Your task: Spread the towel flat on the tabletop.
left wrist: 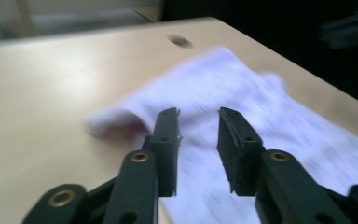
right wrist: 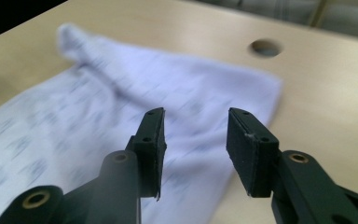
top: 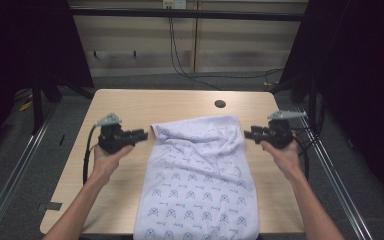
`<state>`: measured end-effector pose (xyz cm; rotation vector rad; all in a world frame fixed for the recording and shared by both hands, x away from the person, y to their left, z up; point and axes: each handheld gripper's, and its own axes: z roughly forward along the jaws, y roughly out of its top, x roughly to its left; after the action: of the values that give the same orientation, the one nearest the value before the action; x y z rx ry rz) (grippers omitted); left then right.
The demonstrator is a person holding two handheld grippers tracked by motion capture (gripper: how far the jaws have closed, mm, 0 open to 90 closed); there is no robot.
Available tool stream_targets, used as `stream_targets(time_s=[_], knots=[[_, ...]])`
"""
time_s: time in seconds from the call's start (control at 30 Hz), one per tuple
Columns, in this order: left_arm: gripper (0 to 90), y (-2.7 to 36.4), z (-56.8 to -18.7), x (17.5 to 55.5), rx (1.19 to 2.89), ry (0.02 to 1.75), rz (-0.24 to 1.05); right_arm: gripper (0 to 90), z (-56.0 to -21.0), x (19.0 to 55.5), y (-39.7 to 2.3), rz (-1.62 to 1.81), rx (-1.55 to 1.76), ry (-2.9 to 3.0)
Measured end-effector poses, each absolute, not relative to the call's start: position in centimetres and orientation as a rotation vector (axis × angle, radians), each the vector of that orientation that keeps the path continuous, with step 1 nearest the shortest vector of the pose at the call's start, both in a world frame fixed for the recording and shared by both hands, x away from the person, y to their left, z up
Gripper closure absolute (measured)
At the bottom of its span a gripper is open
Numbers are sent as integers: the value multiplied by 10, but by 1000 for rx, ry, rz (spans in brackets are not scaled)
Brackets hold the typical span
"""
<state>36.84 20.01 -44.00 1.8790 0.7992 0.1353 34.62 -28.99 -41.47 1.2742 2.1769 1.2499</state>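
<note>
1. We are working with a white patterned towel (top: 200, 180) that is lying on the wooden table (top: 130, 107), its long axis running from the far middle of the table toward us and its near end hanging over the near edge.
2. We are holding the left gripper (top: 141, 135) just beside the towel's far left corner, jaws pointing inward at it. In the left gripper view the left gripper (left wrist: 199, 133) is standing partly open with nothing between the jaws, and the towel (left wrist: 242, 116) is lying just ahead of and beneath them.
3. We are holding the right gripper (top: 250, 134) just beside the towel's far right corner, likewise pointing inward. In the right gripper view the right gripper (right wrist: 195, 135) is gaping about half open and empty, with the towel (right wrist: 135, 98) spreading beyond the tips.
4. The two grippers are sitting about equally near the towel, one at each far corner, so neither arm is clearly nearer.
5. We are judging that the coming move turns on each corner lying straight ahead of its own gripper, across the towel's short width.
6. The far end of the towel is rumpled, with folds bunching toward the right corner, which may make that edge harder to catch cleanly.
7. A round hole (top: 220, 104) in the table is sitting beyond the towel's far edge, apart from it; nothing is standing between the grippers and the cloth.
</note>
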Motion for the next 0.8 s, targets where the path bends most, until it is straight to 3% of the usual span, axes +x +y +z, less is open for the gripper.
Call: stream_targets(time_s=[0.17,0.3,0.47,0.67,0.8], knots=[[790,174,-483,341,2094,720,41,624,-454,304,-275,1207,1248,2338],[729,156,-503,330,2191,725,88,591,-481,282,-271,1172,1269,2382],[831,165,-499,312,2233,715,53,580,-493,274,-271,1118,1278,2424],[828,178,-496,275,2277,649,-26,643,-497,256,-266,1084,1246,2473],[795,181,-495,266,2276,628,-87,783,-496,239,-264,1058,1233,2483]])
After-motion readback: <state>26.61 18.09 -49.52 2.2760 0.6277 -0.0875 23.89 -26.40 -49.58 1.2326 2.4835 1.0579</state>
